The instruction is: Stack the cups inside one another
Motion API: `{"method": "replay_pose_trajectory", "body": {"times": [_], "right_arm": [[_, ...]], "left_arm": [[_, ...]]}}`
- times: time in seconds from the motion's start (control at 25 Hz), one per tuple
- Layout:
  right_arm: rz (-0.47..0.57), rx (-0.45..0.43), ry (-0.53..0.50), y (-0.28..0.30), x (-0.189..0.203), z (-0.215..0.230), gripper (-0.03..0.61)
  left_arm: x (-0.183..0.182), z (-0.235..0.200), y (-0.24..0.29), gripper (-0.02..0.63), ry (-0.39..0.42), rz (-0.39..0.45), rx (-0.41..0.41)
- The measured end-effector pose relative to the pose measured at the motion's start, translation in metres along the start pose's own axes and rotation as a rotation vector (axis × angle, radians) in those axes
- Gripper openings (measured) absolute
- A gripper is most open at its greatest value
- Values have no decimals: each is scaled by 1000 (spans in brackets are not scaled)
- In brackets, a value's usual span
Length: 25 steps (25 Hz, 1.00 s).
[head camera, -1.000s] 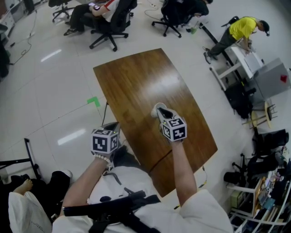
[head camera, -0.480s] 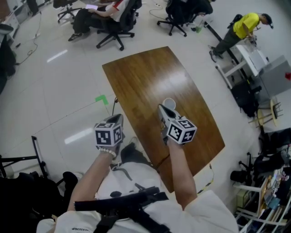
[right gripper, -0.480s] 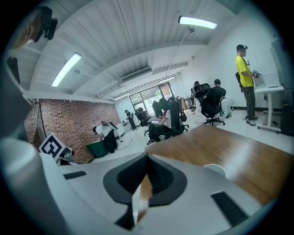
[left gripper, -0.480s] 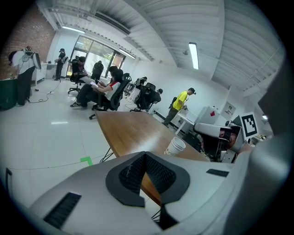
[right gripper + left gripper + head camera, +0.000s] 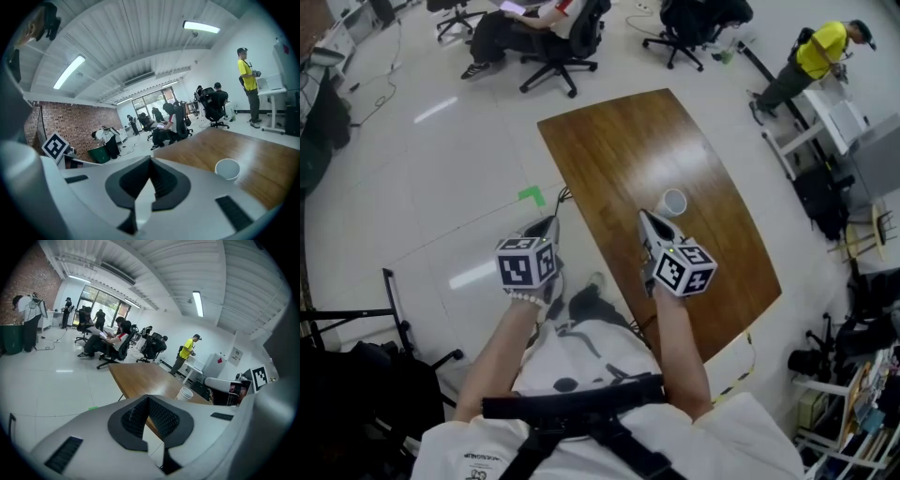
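Observation:
One white paper cup (image 5: 673, 202) stands upright near the middle of the brown wooden table (image 5: 619, 150); its rim looks layered in the left gripper view (image 5: 186, 393). My right gripper (image 5: 645, 217) hovers just short of the cup on the near side, apart from it, jaws shut and empty. In the right gripper view its pads meet at the tip (image 5: 151, 161), with the cup (image 5: 228, 168) ahead to the right. My left gripper (image 5: 549, 225) hangs over the floor off the table's left edge, shut on nothing (image 5: 147, 399).
Seated people on office chairs (image 5: 546, 37) are beyond the table's far end. A person in yellow (image 5: 814, 52) stands at a white desk at the right. A green tape mark (image 5: 531, 195) lies on the floor. Black gear and shelves (image 5: 853, 356) crowd the right side.
My right gripper, which was at the cup, has let it go, shut and drawn back toward me. The cup stays standing on the table. My left gripper rose a little.

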State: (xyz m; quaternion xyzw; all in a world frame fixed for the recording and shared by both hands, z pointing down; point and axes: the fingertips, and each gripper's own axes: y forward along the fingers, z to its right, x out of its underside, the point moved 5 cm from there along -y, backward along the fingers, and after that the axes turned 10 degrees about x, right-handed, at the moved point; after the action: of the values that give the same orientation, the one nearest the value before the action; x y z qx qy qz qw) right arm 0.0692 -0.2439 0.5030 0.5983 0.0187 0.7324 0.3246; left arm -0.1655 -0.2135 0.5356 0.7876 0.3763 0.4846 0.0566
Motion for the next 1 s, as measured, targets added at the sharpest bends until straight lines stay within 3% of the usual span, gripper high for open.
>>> {"method": "replay_pose_trajectory", "body": {"times": [0.44, 1.0], "right_arm": [[-37, -46, -51, 2, 15, -47, 0], [-66, -109, -81, 11, 32, -99, 0]], "left_arm": [[12, -22, -44, -3, -41, 62, -61], [28, -44, -86, -3, -65, 72, -93]]}}
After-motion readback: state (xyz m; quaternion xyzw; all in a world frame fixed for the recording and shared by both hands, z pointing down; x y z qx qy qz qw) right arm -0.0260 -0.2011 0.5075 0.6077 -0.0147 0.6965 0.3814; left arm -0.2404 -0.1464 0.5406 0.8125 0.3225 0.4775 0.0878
